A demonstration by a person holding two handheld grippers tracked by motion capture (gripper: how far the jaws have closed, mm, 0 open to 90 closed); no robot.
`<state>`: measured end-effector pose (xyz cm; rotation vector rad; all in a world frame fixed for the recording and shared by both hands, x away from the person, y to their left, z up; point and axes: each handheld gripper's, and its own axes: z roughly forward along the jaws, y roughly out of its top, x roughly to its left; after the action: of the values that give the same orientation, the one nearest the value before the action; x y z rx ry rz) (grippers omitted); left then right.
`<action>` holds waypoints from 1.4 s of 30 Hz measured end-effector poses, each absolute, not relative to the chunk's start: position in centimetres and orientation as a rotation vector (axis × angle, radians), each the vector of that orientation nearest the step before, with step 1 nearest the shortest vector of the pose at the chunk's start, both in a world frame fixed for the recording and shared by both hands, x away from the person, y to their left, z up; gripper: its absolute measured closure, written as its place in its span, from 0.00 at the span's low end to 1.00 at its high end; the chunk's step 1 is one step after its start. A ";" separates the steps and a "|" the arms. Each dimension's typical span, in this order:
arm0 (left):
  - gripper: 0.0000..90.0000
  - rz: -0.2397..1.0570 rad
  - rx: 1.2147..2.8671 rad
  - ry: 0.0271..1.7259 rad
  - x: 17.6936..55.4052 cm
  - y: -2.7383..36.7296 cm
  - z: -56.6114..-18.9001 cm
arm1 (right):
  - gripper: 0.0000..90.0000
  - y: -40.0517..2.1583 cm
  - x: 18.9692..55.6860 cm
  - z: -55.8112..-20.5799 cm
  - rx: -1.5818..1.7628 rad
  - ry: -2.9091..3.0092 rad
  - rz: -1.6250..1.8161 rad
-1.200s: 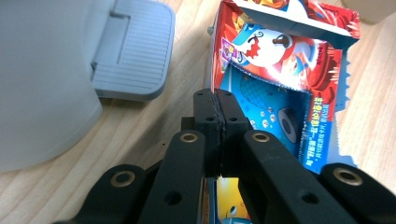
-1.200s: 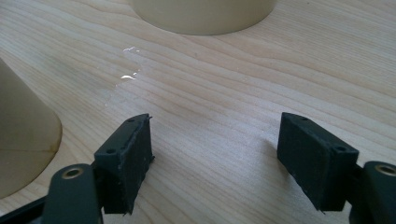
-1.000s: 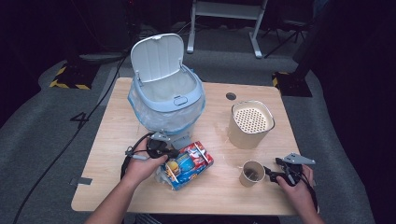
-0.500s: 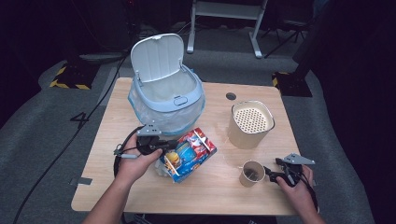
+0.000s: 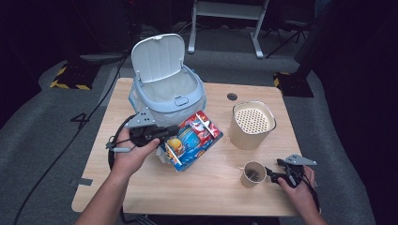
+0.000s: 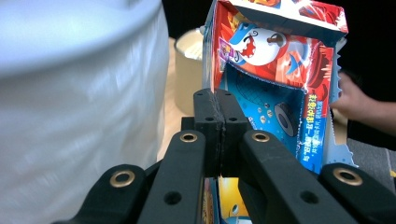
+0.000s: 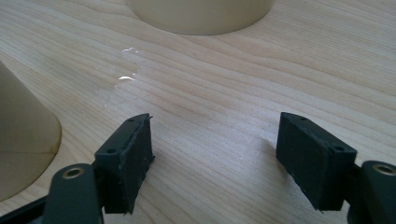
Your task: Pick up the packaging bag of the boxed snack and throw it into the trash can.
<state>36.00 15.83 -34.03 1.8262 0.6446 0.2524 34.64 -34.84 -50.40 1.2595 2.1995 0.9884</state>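
One torn, glossy red-and-blue carton point(image 5: 192, 139) hangs tilted above the table point(image 5: 211, 197), just in front of the white lidded bin point(image 5: 164, 89), its edge clenched in the left claw point(image 5: 171, 130). The right claw point(image 5: 271, 174) rests released beside a small paper cup point(image 5: 253, 173) on the pale wood.

Quick count of what's on the bench point(image 5: 155, 197): one snack box point(image 5: 192, 139), red and blue, one white lidded bin point(image 5: 165, 84), one beige perforated canister point(image 5: 252, 123), one small paper cup point(image 5: 253, 174). Two claws total, left claw point(image 5: 174, 130) and right claw point(image 5: 271, 174), one per hand.
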 end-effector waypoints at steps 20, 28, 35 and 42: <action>0.99 0.381 1.708 0.611 37.0 16.2 -27.0 | 0.30 -34.8 34.6 -50.4 1.259 2.199 0.989; 0.99 0.406 1.633 0.648 37.8 16.5 -26.0 | 0.30 -34.9 34.6 -50.4 1.260 2.200 0.990; 0.99 0.410 1.600 0.624 38.6 17.1 -24.3 | 0.30 -34.9 34.7 -50.4 1.259 2.202 0.991; 0.99 0.442 1.553 0.648 39.8 17.8 -23.0 | 0.30 -34.9 34.7 -50.4 1.258 2.203 0.991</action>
<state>39.75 17.78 -23.00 1.5534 0.6480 0.4424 34.69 -34.86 -50.40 1.2580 2.2028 0.9910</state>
